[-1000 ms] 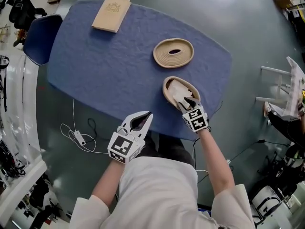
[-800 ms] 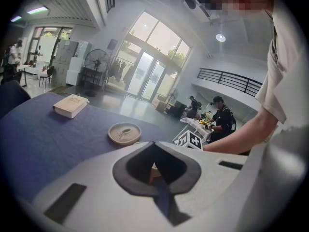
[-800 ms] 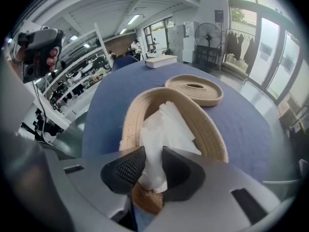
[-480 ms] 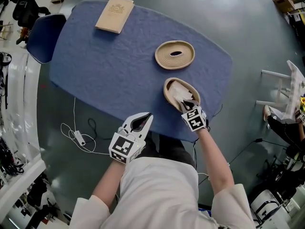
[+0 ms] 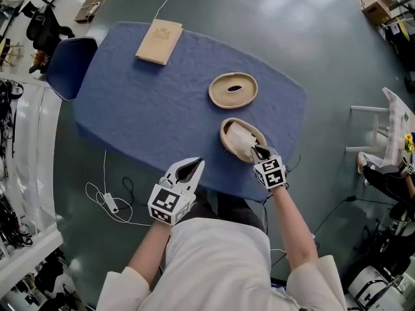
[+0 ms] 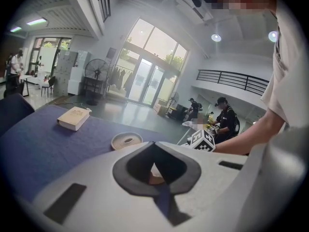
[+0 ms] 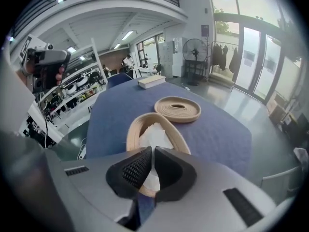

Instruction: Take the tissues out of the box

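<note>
An oval woven tissue box point(image 5: 225, 141) stands open on the blue table point(image 5: 142, 109), with white tissues point(image 5: 241, 137) inside. My right gripper point(image 5: 254, 149) hangs over the box's near end. Its jaws have just been closing and are now shut on a tissue point(image 7: 154, 134), which runs up from the box point(image 7: 133, 129) into the pads of the right gripper point(image 7: 151, 151). My left gripper point(image 5: 196, 162) is shut and empty at the table's near edge, left of the box. The left gripper point(image 6: 153, 146) shows its jaw tips meeting.
The box's woven lid point(image 5: 233, 90) with a slot lies just beyond it. A flat tan box point(image 5: 159, 41) rests at the far end of the table. A blue chair point(image 5: 68, 67) stands at the far left, and a cable point(image 5: 107, 196) lies on the floor.
My right gripper was open inside the box; it has closed on a tissue and lifted, drawing it upward. My left gripper has risen a little, still shut.
</note>
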Tool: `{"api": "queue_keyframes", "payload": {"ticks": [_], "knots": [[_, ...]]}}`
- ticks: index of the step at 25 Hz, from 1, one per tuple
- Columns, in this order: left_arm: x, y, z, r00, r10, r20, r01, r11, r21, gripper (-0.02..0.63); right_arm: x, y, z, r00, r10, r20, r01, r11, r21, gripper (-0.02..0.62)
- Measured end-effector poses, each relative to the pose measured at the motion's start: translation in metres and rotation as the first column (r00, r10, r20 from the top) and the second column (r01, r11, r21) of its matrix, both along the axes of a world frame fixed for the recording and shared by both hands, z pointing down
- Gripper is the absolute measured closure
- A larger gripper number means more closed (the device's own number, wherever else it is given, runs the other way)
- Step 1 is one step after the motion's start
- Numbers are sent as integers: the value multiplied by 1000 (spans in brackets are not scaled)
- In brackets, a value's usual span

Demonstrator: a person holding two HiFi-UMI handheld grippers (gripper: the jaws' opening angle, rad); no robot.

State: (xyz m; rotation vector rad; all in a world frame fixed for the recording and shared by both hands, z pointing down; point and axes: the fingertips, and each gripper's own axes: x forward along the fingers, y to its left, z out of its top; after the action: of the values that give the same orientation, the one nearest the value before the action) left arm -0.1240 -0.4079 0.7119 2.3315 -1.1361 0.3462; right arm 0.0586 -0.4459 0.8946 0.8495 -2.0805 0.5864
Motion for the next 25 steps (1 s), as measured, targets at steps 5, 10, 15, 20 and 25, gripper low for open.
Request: {"api": "queue_keyframes", "payload": {"ticks": [5,10,15,20,25], "knots": [[3,7,-22,1000,0,9,0,999,36,598,11,1,-41,996,57,64,-60,997,43,558],[8,19,-57,1000,3,16,-4,997,81,598,26,13,-101,981,127,148,-142,985,95,558],[12,20,-97,1000,9,17,-11,991,131,598,40,16,-176,960,164,228,-207,962,180,558],[24,20,-141,1000,21,4,-21,987,162,598,58,17,-258,939,176,295,-257,930,262,558],[37,20,-174,999,40,-14,-37,979,202,598,80,19,-331,913,182,365,-312,889,337,558]]}}
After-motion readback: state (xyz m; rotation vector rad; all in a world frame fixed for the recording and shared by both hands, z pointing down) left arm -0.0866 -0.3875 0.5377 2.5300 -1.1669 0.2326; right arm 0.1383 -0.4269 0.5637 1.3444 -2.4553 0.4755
